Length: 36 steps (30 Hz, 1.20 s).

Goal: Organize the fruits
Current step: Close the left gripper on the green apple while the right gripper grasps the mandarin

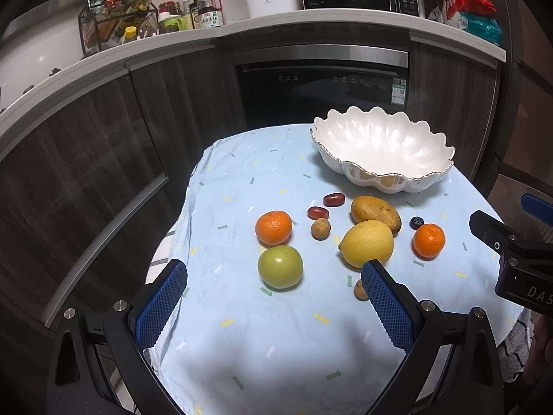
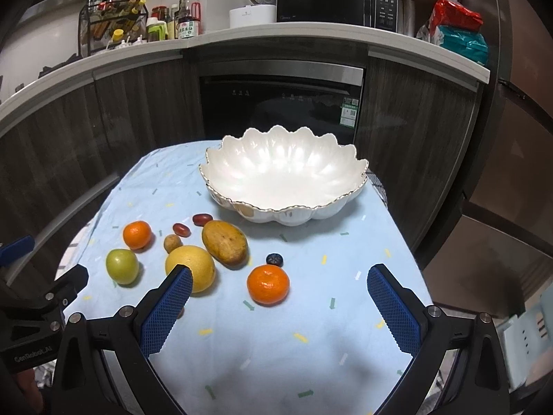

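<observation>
A white scalloped bowl (image 1: 383,148) (image 2: 283,176) sits empty at the far side of the light blue cloth. In front of it lie a lemon (image 1: 367,243) (image 2: 190,271), a brown mango (image 1: 375,212) (image 2: 224,247), a green apple (image 1: 280,266) (image 2: 122,265), two tangerines (image 1: 273,227) (image 2: 268,284), two red dates (image 1: 333,199), a small brown fruit (image 1: 320,229) and a blueberry (image 2: 274,259). My left gripper (image 1: 273,306) is open above the cloth, near the apple. My right gripper (image 2: 280,311) is open, with the near tangerine just ahead of it.
The small table (image 2: 390,242) under the cloth stands before dark cabinets and a built-in dishwasher (image 1: 321,86). A counter above carries bottles, a rice cooker and a microwave (image 2: 337,0). Another small brown fruit (image 1: 360,289) lies by my left gripper's right finger.
</observation>
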### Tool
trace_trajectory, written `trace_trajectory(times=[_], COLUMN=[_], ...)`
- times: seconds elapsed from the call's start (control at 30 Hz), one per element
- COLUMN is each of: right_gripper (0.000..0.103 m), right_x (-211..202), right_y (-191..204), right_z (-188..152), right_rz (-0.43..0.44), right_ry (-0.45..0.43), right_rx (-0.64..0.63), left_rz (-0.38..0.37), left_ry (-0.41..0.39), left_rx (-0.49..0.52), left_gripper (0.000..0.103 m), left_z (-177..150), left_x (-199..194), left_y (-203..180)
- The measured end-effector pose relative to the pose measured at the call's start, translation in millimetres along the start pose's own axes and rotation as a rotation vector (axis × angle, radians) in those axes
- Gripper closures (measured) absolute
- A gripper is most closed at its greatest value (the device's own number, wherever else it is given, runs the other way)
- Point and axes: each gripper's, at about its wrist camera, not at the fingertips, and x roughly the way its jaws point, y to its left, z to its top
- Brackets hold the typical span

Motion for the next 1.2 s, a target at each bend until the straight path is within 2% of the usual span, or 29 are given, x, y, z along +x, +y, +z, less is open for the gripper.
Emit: trace_trajectory(times=[0.47, 0.87, 1.2], right_gripper=[0.002, 0.008, 0.018], right_x=[40.7, 73.1, 95.0], right_y=[2.6, 8.4, 6.3], right_z=[-3.8, -8.5, -17.6], right_rz=[-0.008, -0.008, -0.006], right_ry=[0.042, 0.086, 0.146], right_rx=[-0.014, -0.024, -0.018], left_rz=[-0.01, -0.018, -0.028], left_ry=[0.033, 0.054, 0.079], left_rx=[0.013, 0.029, 0.035], left_gripper=[0.001, 0.004, 0.009], left_z=[-1.3, -5.0, -10.9], left_x=[42.4, 73.3, 90.7], left_y=[-4.3, -3.9, -6.0])
